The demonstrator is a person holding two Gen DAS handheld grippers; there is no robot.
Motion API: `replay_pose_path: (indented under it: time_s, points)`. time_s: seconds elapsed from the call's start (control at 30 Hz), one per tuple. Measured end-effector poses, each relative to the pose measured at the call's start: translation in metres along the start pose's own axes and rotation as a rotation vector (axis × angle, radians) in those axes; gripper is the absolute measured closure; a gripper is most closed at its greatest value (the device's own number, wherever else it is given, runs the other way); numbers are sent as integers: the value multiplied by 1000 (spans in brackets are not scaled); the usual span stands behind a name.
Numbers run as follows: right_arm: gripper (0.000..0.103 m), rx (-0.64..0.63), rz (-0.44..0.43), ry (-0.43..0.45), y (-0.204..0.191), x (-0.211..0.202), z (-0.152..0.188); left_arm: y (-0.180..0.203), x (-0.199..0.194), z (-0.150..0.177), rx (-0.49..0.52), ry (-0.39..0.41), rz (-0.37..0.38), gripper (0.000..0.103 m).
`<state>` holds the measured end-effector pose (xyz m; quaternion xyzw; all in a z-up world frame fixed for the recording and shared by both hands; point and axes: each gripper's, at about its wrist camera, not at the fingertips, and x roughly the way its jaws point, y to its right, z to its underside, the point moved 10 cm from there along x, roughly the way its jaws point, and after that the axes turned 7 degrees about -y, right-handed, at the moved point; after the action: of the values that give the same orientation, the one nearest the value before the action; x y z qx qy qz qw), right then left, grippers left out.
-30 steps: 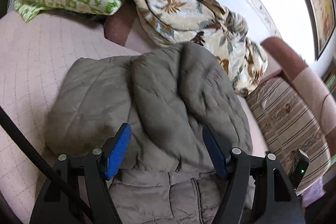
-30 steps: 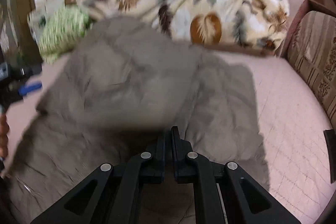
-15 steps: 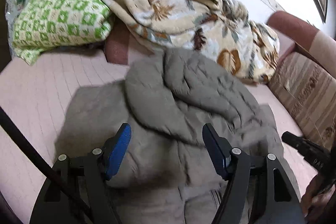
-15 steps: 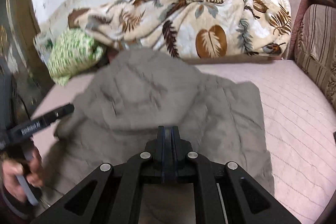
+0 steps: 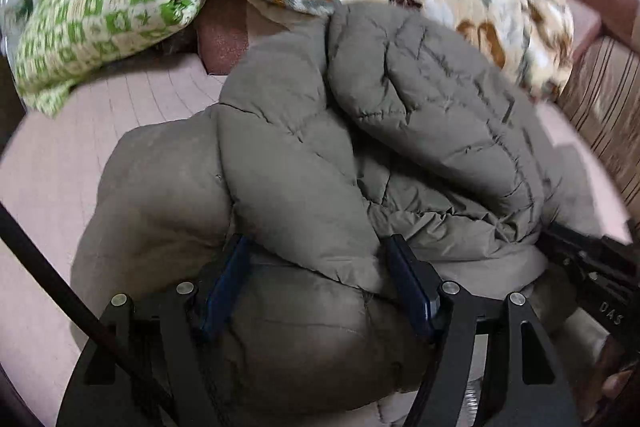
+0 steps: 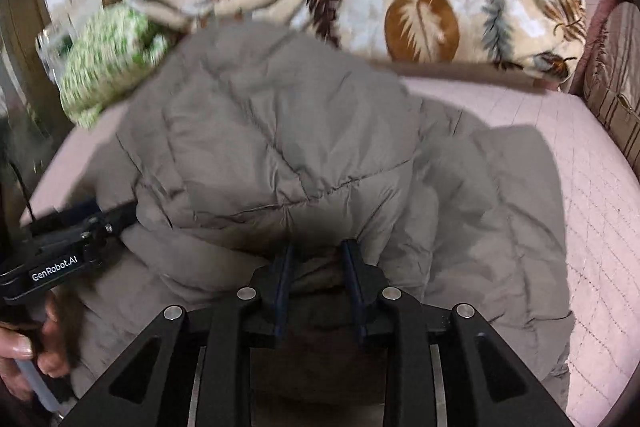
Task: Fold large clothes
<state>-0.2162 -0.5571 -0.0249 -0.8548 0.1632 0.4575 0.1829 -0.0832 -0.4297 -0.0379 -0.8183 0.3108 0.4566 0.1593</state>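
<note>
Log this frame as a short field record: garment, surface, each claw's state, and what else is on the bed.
garment: grey-brown puffer jacket, partly folded over itself
surface: pink quilted bed cover
left claw: jaws open, jacket fabric bulging between them
right claw: jaws partly open, a jacket fold lying between them
behind jacket: leaf-print blanket, green-and-white patterned pillow
right side: striped cushion

The left tongs (image 5: 316, 283) are spread wide, their blue-padded fingers (image 5: 226, 283) level and side by side, pointing forward. The right tongs (image 6: 316, 267) stand partly apart with a narrower gap, also level. In the right wrist view the left hand (image 6: 24, 355) wraps the left tongs' handle, thumbnail showing.
</note>
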Motion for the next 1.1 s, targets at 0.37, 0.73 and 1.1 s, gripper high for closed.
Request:
replay_pose_path:
  time_s: [0.37,0.73,1.1]
  points:
    - [75,-1,-34,76,0,-34,-11,9,-34,-11,38,130,-4,33]
    - [60,-15,-75,129,-28,-22,-21,21,-21,-9,57,112,25,33]
    - [60,-47,-56,70,-29,-15,-8,20,-21,-2,23,66,69,33]
